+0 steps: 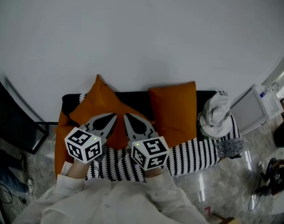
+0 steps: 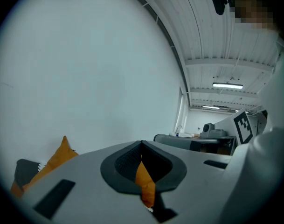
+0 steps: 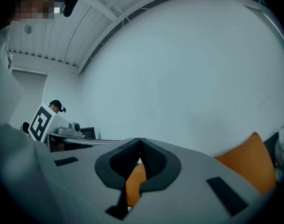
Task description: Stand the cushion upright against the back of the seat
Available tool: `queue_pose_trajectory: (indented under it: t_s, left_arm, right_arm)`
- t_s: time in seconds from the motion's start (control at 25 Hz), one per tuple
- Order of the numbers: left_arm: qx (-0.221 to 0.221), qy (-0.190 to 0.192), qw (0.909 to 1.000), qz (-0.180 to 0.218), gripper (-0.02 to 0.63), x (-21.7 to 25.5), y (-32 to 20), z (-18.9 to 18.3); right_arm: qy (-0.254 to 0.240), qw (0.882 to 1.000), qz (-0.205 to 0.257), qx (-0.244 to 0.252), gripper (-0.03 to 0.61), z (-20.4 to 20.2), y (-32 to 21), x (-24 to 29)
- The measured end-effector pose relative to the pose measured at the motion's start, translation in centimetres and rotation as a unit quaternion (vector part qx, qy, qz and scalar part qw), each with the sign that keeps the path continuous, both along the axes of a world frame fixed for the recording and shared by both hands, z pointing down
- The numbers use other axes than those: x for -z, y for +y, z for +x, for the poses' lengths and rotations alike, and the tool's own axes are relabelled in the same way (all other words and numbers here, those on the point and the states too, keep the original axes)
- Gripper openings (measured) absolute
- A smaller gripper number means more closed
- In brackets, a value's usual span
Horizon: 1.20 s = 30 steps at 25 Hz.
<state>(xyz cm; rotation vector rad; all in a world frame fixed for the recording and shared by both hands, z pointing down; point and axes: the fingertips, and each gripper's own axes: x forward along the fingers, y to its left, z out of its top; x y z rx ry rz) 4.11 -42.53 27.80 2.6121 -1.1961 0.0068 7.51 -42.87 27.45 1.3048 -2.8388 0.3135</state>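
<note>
Head view: left tool (image 1: 112, 117), right tool (image 1: 127, 117) apparently pinch orange cushion (image 1: 96, 101).

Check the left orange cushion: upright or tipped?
Tipped: left cushion sits cornerwise, one corner up, pinched by left gripper and right gripper.

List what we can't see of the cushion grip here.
- Lower edge of the cushion: head view, left gripper and right gripper cover it.
- Grip spot on it: both gripper views show only an orange sliver in shut jaws.
- Its contact with the seat back: head view, cushion hides it.
- What the white bundle is: head view, too small.
</note>
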Motion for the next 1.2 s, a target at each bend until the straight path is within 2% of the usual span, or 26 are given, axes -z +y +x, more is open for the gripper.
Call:
queue_pose_trajectory:
  t_s: [0.52, 1.2]
  left_arm:
    - [-0.006, 0.012, 0.9996, -0.025, 0.008, -1.6, 2.6, 0.4]
    - [-0.004, -0.001, 0.9985, -0.054, 0.008, -3.8, 3.9, 0.4]
  right_arm:
    - [-0.008, 1.0, -0.022, 0.002, 0.012, -0.1, 2.2, -1.5]
    - [0.022, 0.999, -0.038, 0.012, 0.012, -0.9, 3.9, -3.5]
